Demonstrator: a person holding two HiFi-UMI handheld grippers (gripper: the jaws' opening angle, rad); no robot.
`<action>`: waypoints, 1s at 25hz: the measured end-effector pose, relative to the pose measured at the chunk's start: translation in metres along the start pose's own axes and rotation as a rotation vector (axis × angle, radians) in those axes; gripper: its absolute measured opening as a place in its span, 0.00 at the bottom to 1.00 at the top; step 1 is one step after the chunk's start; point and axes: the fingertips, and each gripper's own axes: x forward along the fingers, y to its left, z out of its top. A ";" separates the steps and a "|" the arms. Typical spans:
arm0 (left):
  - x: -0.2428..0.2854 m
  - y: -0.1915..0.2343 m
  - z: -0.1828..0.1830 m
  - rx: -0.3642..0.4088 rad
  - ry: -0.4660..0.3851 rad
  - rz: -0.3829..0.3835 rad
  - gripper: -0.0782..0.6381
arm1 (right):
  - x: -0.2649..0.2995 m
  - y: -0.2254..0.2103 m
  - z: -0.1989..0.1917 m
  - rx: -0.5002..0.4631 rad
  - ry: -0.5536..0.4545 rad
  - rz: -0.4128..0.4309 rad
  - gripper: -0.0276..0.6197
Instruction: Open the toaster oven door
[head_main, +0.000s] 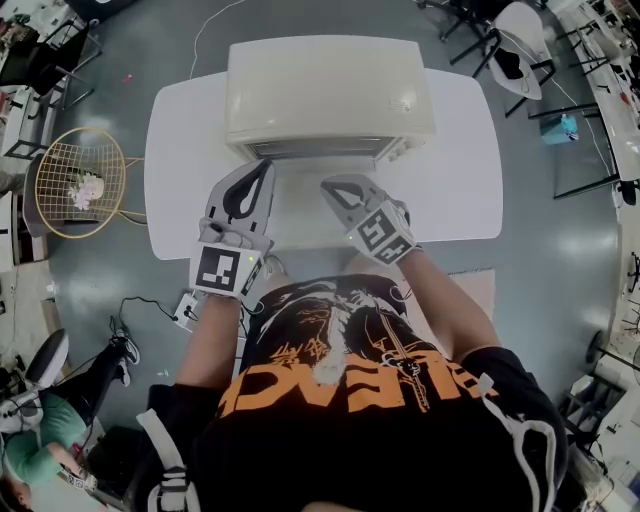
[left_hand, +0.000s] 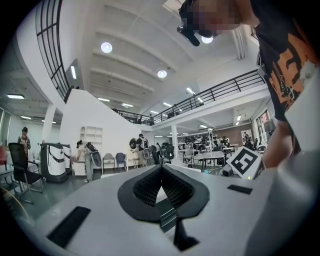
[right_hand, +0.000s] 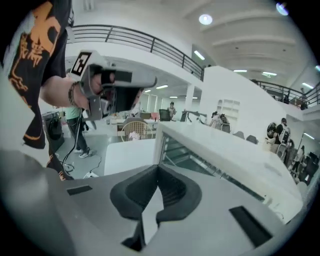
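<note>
Toaster oven (head_main: 330, 95), door (head_main: 315, 149) closed, inside unseen, on white bench (head_main: 460, 190). Left claw (head_main: 262, 170) and right claw (head_main: 333, 187): both closed, empty, just before the door. Wire chair (head_main: 80, 180) beside bench.

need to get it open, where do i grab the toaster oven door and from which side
Probably the top edge of the door, near its middle, approached from the front, the person's side. The toaster oven faces that way, and its glass front sits just under the top panel. No handle can be made out clearly. The right gripper is shut and must open first.
</note>
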 end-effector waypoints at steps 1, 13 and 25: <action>-0.001 0.000 0.001 -0.003 -0.004 0.002 0.14 | -0.006 -0.004 0.011 0.010 -0.035 -0.019 0.06; -0.008 -0.004 0.023 -0.038 -0.031 -0.007 0.14 | -0.093 -0.048 0.109 0.137 -0.398 -0.249 0.06; -0.008 -0.006 0.036 -0.018 -0.059 0.008 0.14 | -0.110 -0.061 0.120 0.159 -0.469 -0.339 0.06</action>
